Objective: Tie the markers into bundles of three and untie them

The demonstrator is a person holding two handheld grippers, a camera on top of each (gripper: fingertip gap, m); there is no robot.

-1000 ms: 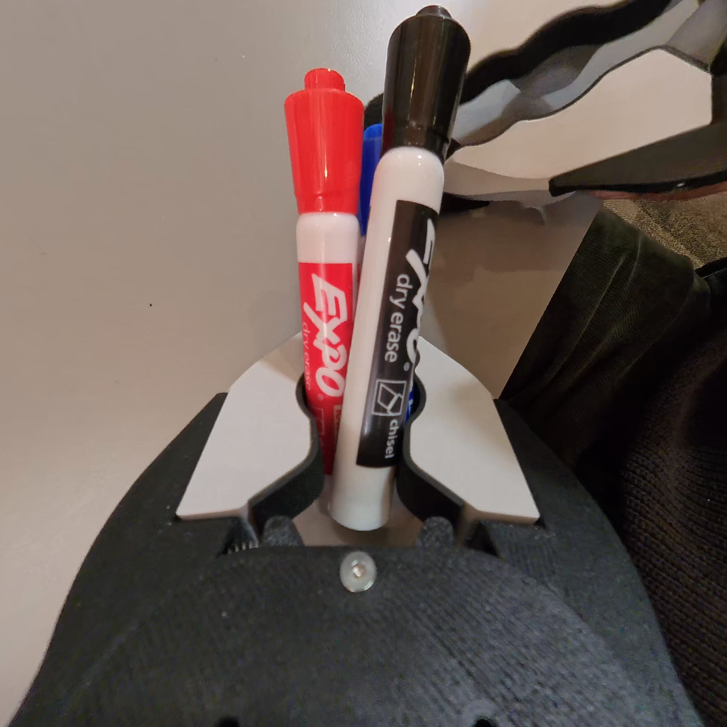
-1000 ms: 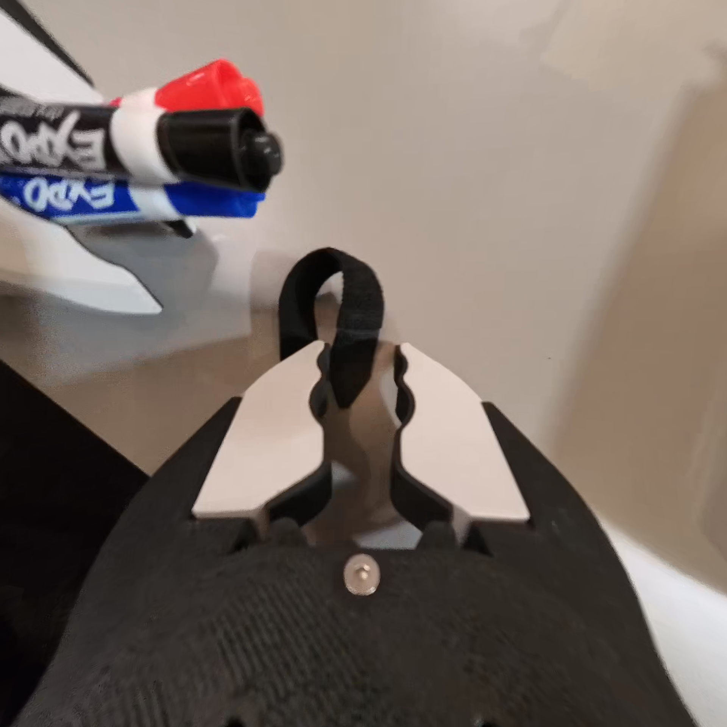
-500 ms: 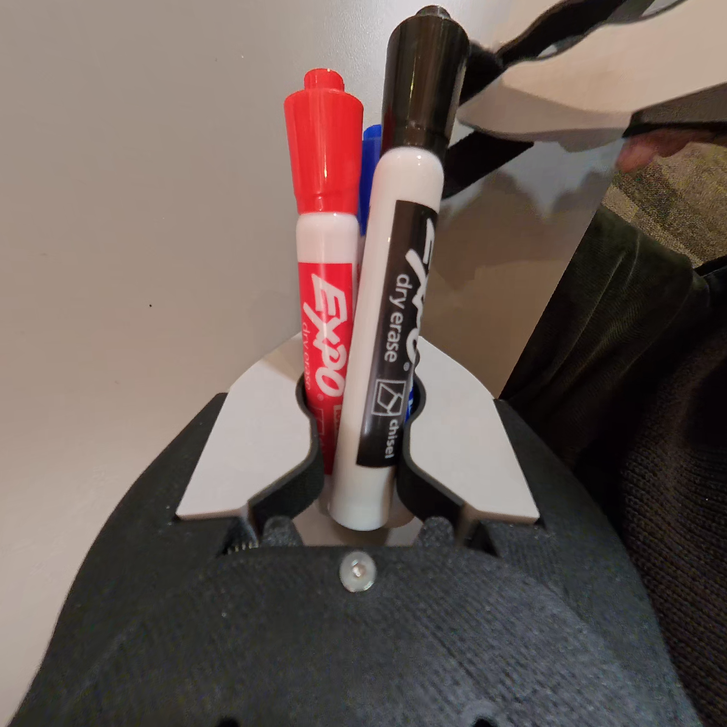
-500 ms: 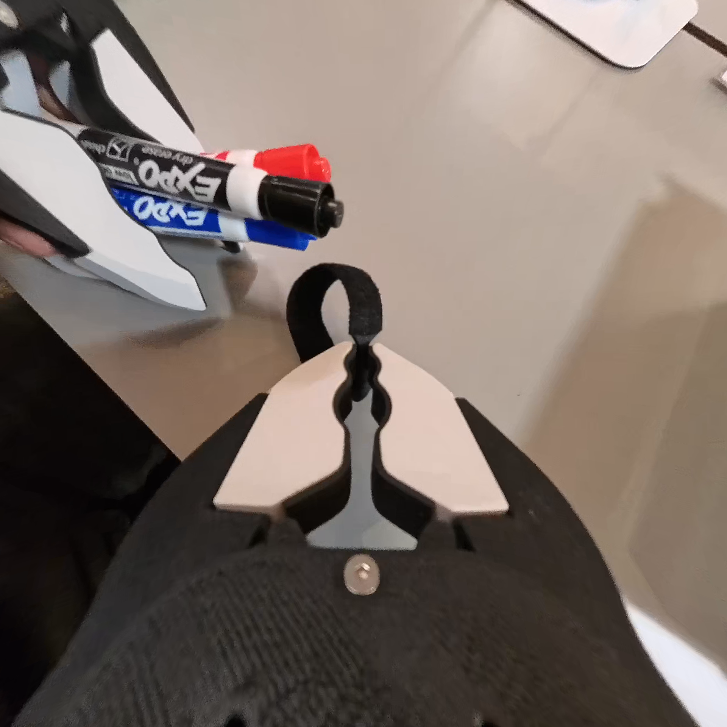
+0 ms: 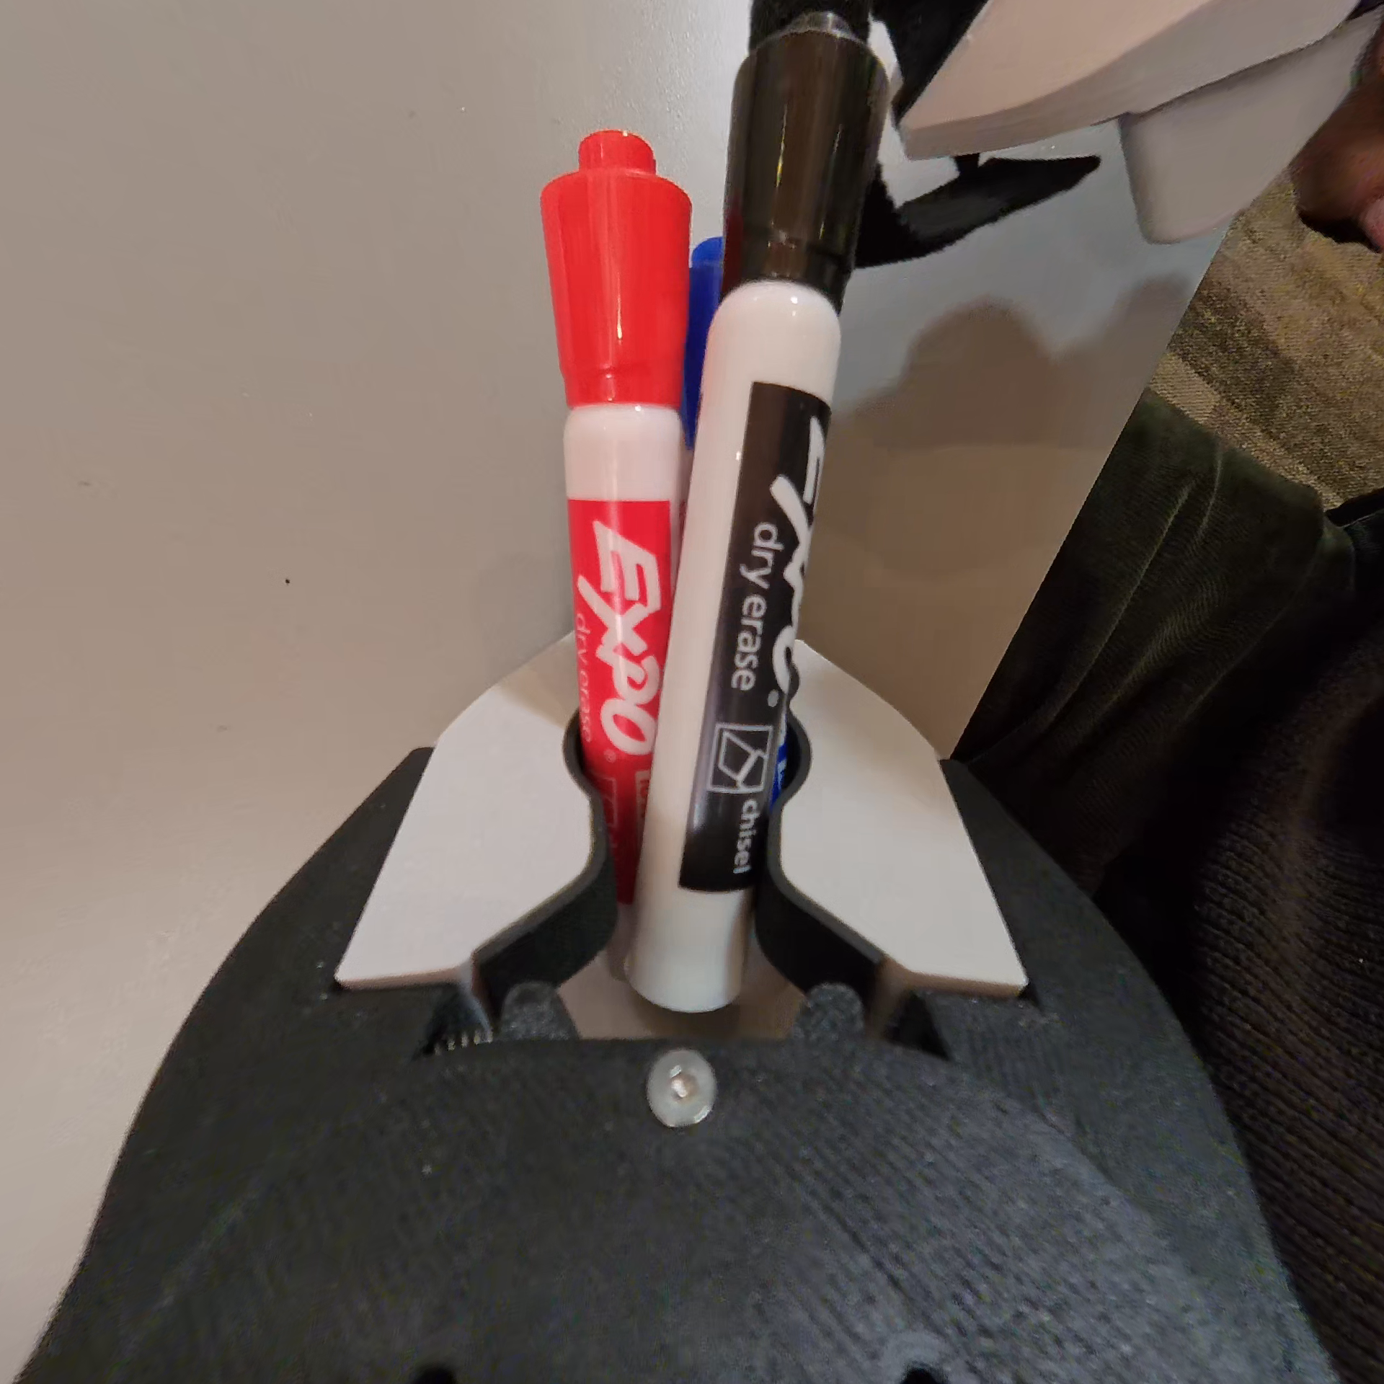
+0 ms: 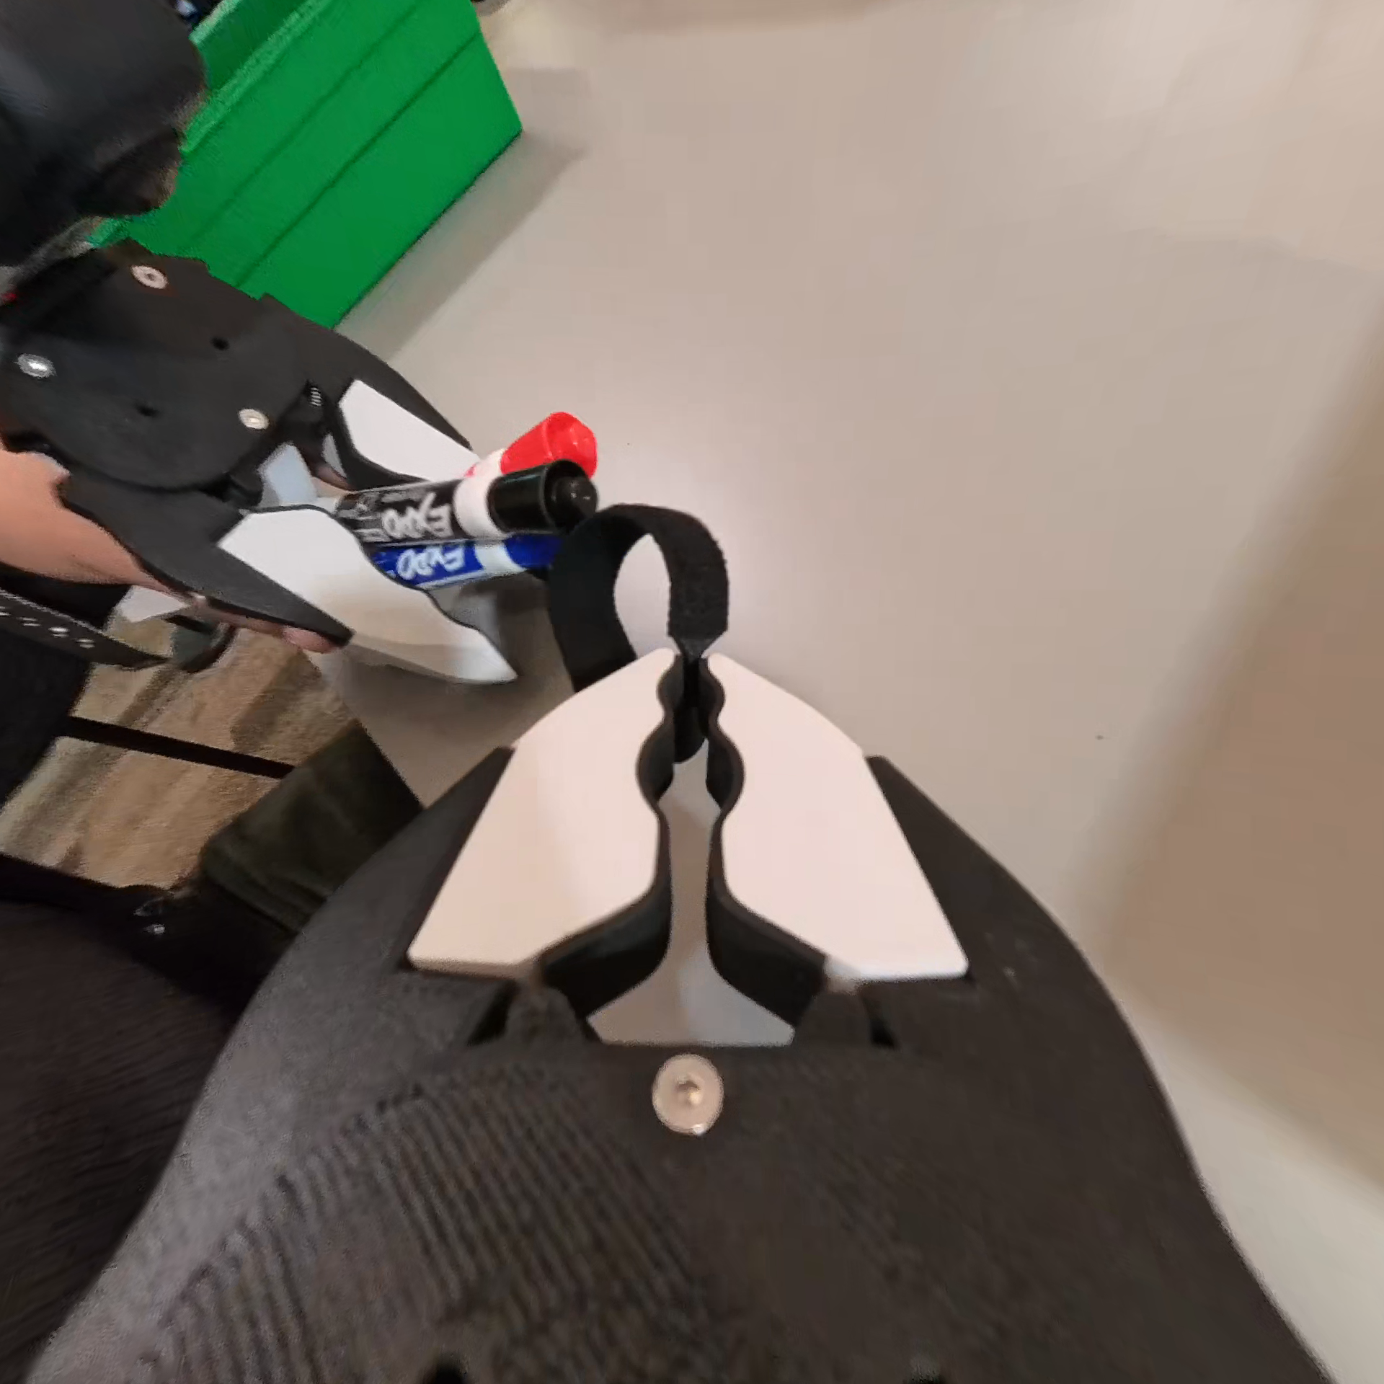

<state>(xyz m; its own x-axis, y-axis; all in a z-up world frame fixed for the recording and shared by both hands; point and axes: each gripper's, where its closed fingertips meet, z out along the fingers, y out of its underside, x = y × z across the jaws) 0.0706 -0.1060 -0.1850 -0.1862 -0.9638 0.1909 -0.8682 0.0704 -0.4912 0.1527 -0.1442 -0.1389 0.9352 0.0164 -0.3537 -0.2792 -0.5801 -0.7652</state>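
My left gripper (image 5: 685, 674) is shut on three markers held together, caps pointing away: a red marker (image 5: 618, 419), a black marker (image 5: 756, 569) and a blue marker (image 5: 704, 314) mostly hidden behind them. My right gripper (image 6: 693, 663) is shut on a black hook-and-loop strap (image 6: 640, 577) that stands up as an open loop. In the right wrist view the marker caps (image 6: 550, 479) point at the loop and sit right at its left side. The strap also shows in the left wrist view (image 5: 936, 217) just beyond the black cap. The left gripper also shows in the right wrist view (image 6: 419, 569).
The markers and strap hang above a beige table (image 6: 973, 374). A green box (image 6: 337, 150) stands on it at the far left. The table's edge runs close to a person's dark sleeve (image 5: 1198, 674), with carpet (image 5: 1273, 337) below. The gap from one gripper's tips to the other's is roughly 11 cm.
My right gripper closed on the strap, then swung round and carried the loop up to the marker caps. My left gripper kept its hold and barely moved.
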